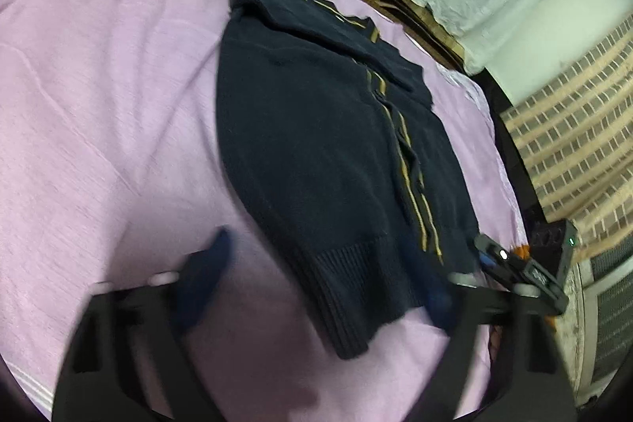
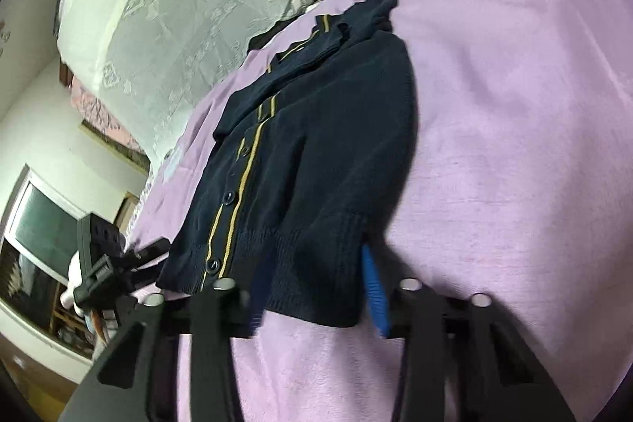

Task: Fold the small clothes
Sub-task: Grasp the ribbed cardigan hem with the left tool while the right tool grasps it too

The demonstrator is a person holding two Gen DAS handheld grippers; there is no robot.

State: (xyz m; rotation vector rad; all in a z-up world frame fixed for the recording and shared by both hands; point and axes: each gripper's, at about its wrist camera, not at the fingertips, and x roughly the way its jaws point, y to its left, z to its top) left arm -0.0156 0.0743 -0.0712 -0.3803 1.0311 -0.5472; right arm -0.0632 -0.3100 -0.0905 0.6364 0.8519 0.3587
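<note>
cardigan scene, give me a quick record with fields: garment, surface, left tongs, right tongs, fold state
garment: navy cardigan with tan stripes along the button front, ribbed hem nearest the cameras
surface: pink sheet, cardigan lying on it
left tongs: open, fingers wide apart, hem lying between them, blurred
right tongs: open, blue fingers either side of the ribbed hem; contact with the knit cannot be told
fold state: sides look turned in, front placket showing, body not yet folded hem to collar
background: white lace cloth beyond the sheet
</note>
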